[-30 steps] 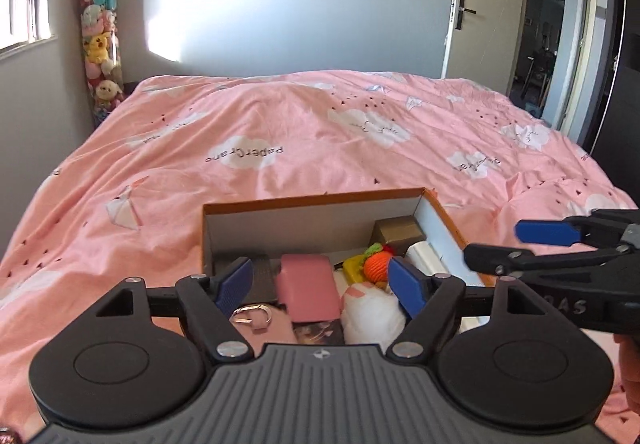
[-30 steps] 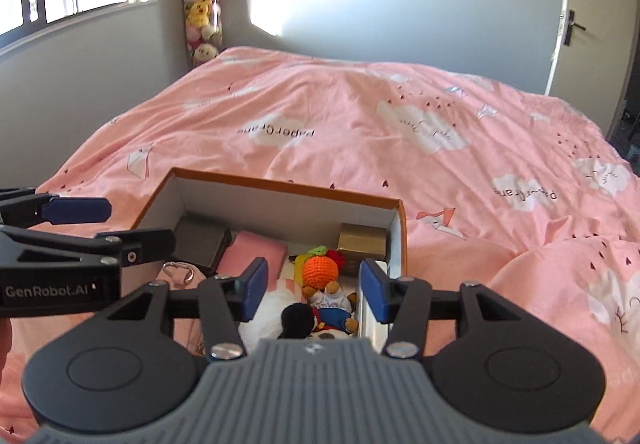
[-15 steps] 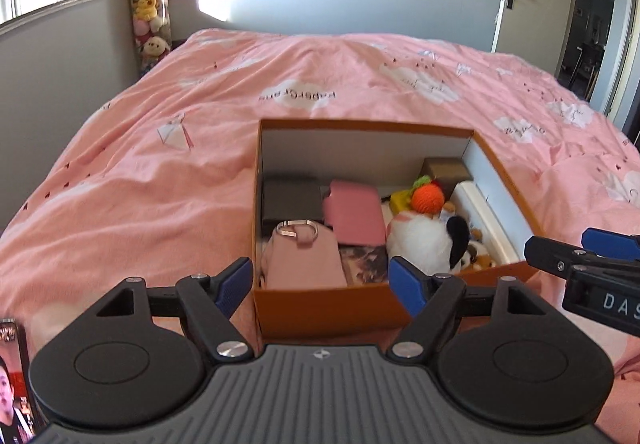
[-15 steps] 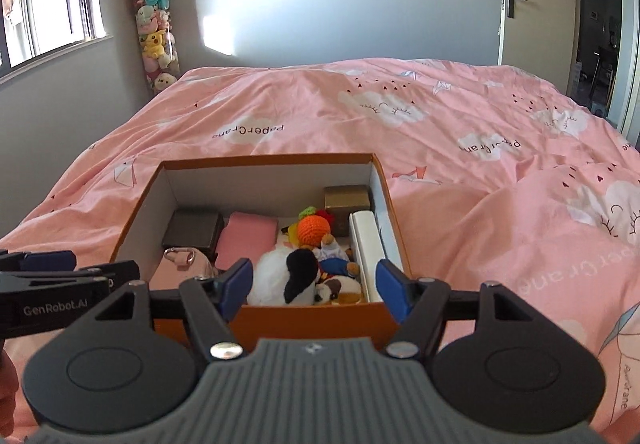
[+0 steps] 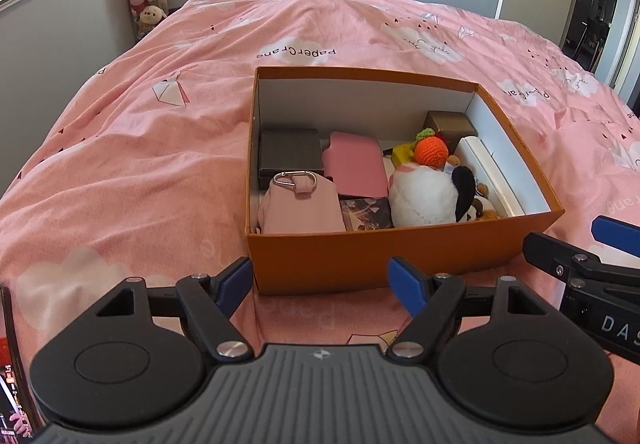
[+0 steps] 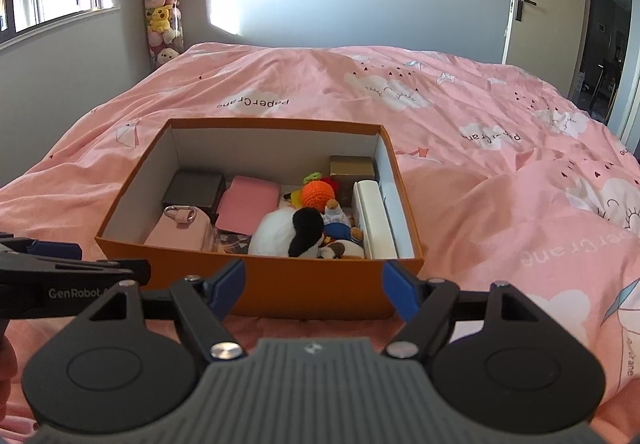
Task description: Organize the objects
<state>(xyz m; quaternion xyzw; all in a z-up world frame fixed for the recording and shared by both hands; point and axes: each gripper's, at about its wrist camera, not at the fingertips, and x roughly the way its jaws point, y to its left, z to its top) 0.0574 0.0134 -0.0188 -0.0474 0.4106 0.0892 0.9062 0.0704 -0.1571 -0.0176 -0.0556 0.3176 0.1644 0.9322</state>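
An open orange box (image 5: 384, 256) (image 6: 320, 284) sits on the pink bed. Inside lie a dark grey case (image 5: 290, 156), a pink pouch with a metal clasp (image 5: 300, 204), a pink flat case (image 5: 356, 168), a white and black plush (image 5: 428, 196), an orange crochet fruit (image 5: 430, 152), a small brown box (image 5: 450, 122) and a white long box (image 5: 492, 176). My left gripper (image 5: 320, 284) is open and empty just in front of the box. My right gripper (image 6: 314, 286) is open and empty at the box's near wall.
The pink duvet (image 6: 500, 172) covers the whole bed around the box. A tall tube of plush toys (image 6: 162, 4) stands in the far left corner by the window. A door (image 6: 546, 4) stands at the far right. A phone screen (image 5: 10, 372) shows at the left edge.
Both grippers have pulled back and up from the box, so its near wall now shows in front of the fingers. Both stay open and empty.
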